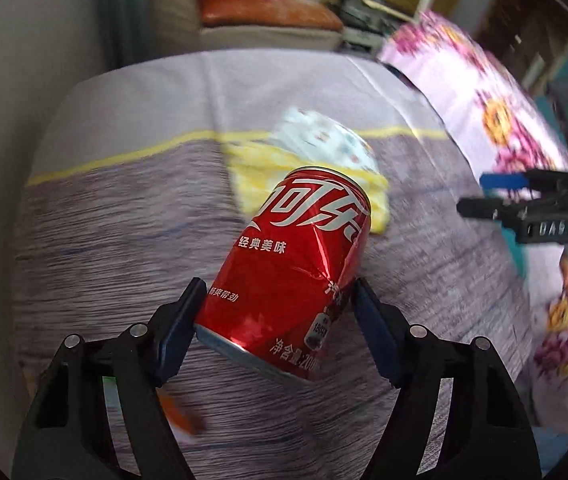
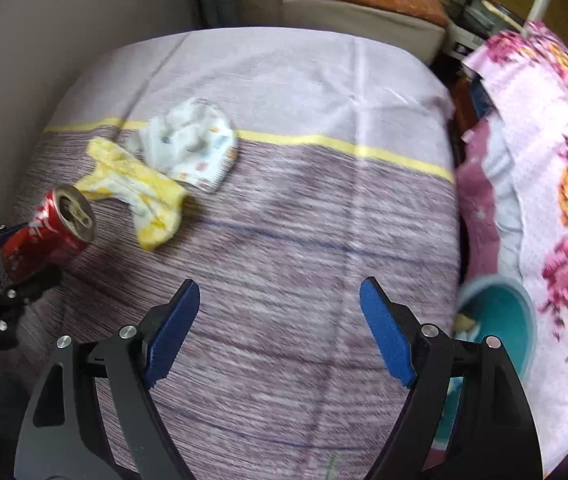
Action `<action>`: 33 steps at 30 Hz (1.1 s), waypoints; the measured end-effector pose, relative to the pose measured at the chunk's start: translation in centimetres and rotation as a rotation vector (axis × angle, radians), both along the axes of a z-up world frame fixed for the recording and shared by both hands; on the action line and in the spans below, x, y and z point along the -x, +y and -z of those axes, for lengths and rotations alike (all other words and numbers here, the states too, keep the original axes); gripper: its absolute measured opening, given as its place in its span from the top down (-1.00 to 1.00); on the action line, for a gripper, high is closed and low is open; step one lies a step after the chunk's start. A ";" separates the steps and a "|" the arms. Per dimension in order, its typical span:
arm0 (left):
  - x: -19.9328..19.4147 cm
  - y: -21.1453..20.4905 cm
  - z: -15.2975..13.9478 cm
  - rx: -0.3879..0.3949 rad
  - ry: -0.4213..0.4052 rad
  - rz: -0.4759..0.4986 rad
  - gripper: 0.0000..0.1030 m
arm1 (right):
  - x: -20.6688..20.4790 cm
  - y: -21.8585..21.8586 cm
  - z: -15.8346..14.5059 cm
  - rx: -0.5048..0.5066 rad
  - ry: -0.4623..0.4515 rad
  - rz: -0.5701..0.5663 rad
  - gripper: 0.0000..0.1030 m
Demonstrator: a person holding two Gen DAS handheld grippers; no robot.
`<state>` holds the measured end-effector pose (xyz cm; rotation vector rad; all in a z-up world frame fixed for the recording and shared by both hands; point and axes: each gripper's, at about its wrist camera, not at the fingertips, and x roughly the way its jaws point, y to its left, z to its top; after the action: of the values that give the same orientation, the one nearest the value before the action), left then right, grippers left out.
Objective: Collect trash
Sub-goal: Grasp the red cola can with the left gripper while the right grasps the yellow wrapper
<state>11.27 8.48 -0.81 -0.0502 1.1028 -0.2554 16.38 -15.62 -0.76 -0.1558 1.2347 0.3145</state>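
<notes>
The dented red aluminium cola can (image 1: 292,268) is clamped at its base between the left gripper (image 1: 276,312) pads, tilted above the grey striped tablecloth (image 2: 304,240). The right gripper (image 2: 280,320) is spread wide, nothing held. A yellow crumpled wrapper (image 2: 140,196) and white crumpled tissue (image 2: 192,140) lie touching. A teal round bin (image 2: 500,320) is partly hidden; contents possibly paper, blurred.

A dented red metal drink can (image 1: 292,272) carries white lettering. The cloth-covered surface (image 2: 304,240) is mauve-grey streaked, with a yellow stripe. Beside it lie a crumpled yellow-and-white cloth (image 2: 140,196), a pale blue dotted cloth (image 2: 192,144), and a pink floral quilt (image 2: 556,184).
</notes>
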 end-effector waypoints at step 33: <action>-2.7 2.9 1.7 -0.040 0.024 -0.143 -0.20 | -1.0 7.1 1.3 -0.040 -0.020 -0.239 0.85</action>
<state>14.00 11.38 -2.55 -0.0958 1.1225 -0.1049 17.34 -8.48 -2.03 -0.2726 1.1905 0.5435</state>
